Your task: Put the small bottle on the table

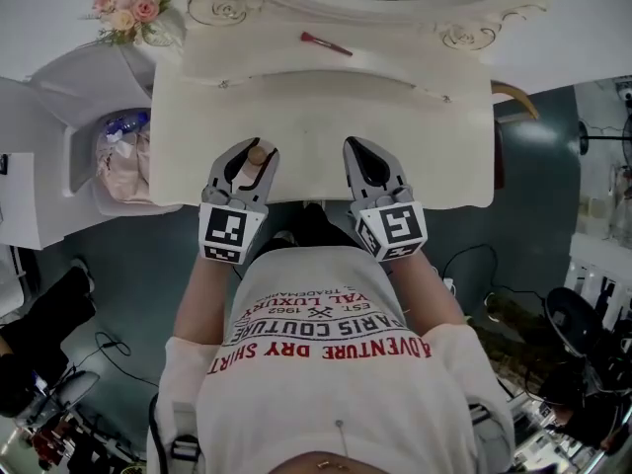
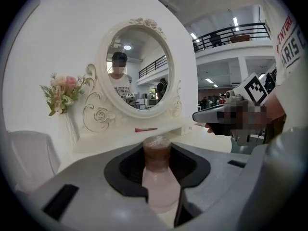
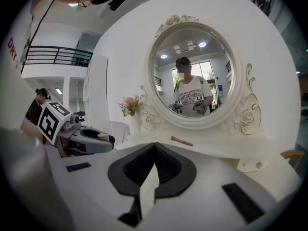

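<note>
A small pale pink bottle (image 2: 159, 186) with a brown cap (image 1: 259, 153) stands upright between the jaws of my left gripper (image 1: 250, 158), which is shut on its body. The gripper holds it over the front left part of the cream dressing table (image 1: 326, 117). Whether the bottle's base touches the tabletop is hidden. My right gripper (image 1: 361, 156) hovers beside it over the front right of the table. Its jaws (image 3: 153, 150) meet at the tips with nothing between them. The left gripper (image 3: 89, 141) also shows at the left of the right gripper view.
A red stick-like item (image 1: 326, 43) lies on the table's raised back shelf below the oval mirror (image 2: 137, 71). Pink flowers (image 1: 133, 8) stand at the back left. A white bin with a bag (image 1: 123, 156) sits left of the table, and a wooden chair back (image 1: 515, 95) at the right.
</note>
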Demonstrator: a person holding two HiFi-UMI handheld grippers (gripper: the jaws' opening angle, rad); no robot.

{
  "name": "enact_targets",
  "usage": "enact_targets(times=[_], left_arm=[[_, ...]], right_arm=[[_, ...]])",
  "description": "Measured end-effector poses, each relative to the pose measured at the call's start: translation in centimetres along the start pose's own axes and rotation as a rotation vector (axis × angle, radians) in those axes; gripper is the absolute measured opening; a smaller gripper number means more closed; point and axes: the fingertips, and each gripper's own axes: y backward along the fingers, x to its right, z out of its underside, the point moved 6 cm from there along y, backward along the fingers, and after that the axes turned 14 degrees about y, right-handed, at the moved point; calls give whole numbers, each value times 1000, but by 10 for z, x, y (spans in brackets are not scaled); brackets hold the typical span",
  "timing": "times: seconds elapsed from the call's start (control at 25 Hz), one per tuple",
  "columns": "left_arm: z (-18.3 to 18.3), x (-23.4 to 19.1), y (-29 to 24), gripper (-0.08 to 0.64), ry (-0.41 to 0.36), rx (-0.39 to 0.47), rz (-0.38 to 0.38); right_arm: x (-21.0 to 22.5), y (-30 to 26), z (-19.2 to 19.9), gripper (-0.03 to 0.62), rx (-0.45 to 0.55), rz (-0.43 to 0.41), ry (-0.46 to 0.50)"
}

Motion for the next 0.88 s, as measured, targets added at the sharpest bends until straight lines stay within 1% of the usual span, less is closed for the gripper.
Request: enact_targets(times=[0.2,0.36,0.6,0.88], left_arm=[[5,-9,-44,136,19,-22,-44],[15,-17,-77,135,29,-33,-60],[32,-26,-114,135,39,-57,-78],[45,-28,-139,135,41,-79,-86]], right_arm=[[34,-30,14,-2,-25,-55,-4],[52,-51,29,-2,-39,-89,-5],[65,-72,52,-2,-66,-122,-19],[74,-81,69,-2,-96,-136,-35]])
